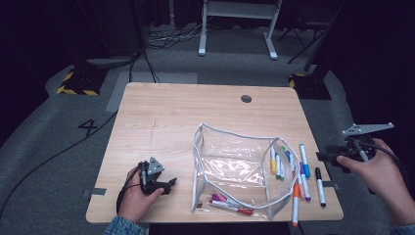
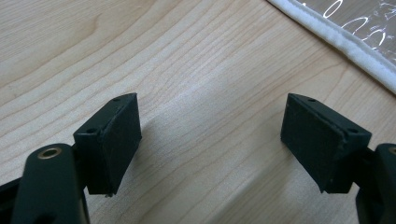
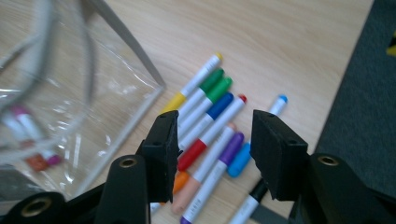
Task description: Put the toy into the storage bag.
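Note:
A clear pouch (image 1: pixel 235 166) with white zipper trim stands open on the wooden table (image 1: pixel 161 122). A few pink and red markers (image 1: pixel 230 204) lie inside it near the front. Several coloured markers (image 1: pixel 293 169) lie beside its right wall, with a black marker (image 1: pixel 320 186) at the far right. My left gripper (image 1: pixel 170 184) rests open on bare wood left of the pouch. In the left gripper view the gripper (image 2: pixel 210 140) holds nothing and the pouch trim (image 2: pixel 345 42) is ahead. My right gripper (image 1: pixel 323 156) hovers at the table's right edge. It is open (image 3: pixel 215 140) over the markers (image 3: pixel 210 126), touching none.
A round cable hole (image 1: pixel 246 98) sits near the table's far edge. Grey tape tabs (image 1: pixel 95 192) mark the front corners. Grey carpet (image 3: pixel 364 116) lies just past the right edge. A white desk frame (image 1: pixel 240 24) and yellow-black striped bases (image 1: pixel 78 83) stand on the floor behind.

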The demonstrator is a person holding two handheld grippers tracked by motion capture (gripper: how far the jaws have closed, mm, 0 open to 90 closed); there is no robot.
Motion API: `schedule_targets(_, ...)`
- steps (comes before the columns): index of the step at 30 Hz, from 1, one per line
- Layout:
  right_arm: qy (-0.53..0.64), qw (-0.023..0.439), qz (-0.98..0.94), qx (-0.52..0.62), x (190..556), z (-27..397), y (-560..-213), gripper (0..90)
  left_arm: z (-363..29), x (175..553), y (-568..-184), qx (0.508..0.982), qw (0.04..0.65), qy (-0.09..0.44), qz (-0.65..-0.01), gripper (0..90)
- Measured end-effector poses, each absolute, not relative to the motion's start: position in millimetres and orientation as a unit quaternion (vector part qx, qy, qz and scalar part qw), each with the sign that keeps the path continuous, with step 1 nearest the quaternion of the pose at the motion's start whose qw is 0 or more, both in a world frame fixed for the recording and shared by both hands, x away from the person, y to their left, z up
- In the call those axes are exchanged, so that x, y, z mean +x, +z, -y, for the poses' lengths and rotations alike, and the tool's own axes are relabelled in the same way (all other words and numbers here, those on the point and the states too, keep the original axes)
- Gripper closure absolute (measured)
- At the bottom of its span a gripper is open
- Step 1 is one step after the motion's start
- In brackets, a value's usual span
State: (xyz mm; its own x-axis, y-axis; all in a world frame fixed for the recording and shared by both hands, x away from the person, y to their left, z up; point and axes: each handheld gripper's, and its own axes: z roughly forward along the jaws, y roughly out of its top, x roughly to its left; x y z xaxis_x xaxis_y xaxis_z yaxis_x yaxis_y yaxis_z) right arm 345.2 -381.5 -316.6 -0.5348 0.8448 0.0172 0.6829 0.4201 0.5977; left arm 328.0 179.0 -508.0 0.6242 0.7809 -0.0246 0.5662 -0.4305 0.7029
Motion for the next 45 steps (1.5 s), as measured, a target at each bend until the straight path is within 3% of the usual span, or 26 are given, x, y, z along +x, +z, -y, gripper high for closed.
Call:
schedule_targets(9, 0.215, 0.115, -0.813, 0.529, 351.4, 422.3, -383.2, 52.3, -179.4, 328.3, -507.6, 0.833, 0.346, 0.156, -0.402, 20.6)
schedule_targets(17, 0.182, 0.088, -0.810, 0.550, 346.6, 431.0, -431.6, 53.2, -179.5, 328.3, -507.7, 0.833, 0.345, 0.158, -0.402, 20.6)
schedule_targets(20, 0.175, 0.072, -0.809, 0.557, 343.3, 429.8, -447.2, 59.5, -179.3, 328.2, -507.6, 0.833, 0.346, 0.154, -0.403, 20.6)
schedule_targets(26, 0.150, 0.073, -0.817, 0.553, 343.0, 425.2, -458.7, 69.8, -179.3, 328.2, -507.8, 0.833, 0.346, 0.157, -0.403, 20.6)
schedule_targets(34, 0.135, 0.073, -0.805, 0.572, 345.2, 423.6, -464.4, 76.8, -179.4, 328.2, -507.7, 0.833, 0.346, 0.158, -0.402, 20.6)
schedule_targets(45, 0.166, 0.078, -0.788, 0.587, 342.3, 433.3, -445.3, 77.1, -179.5, 328.4, -507.6, 0.834, 0.346, 0.156, -0.401, 20.6)
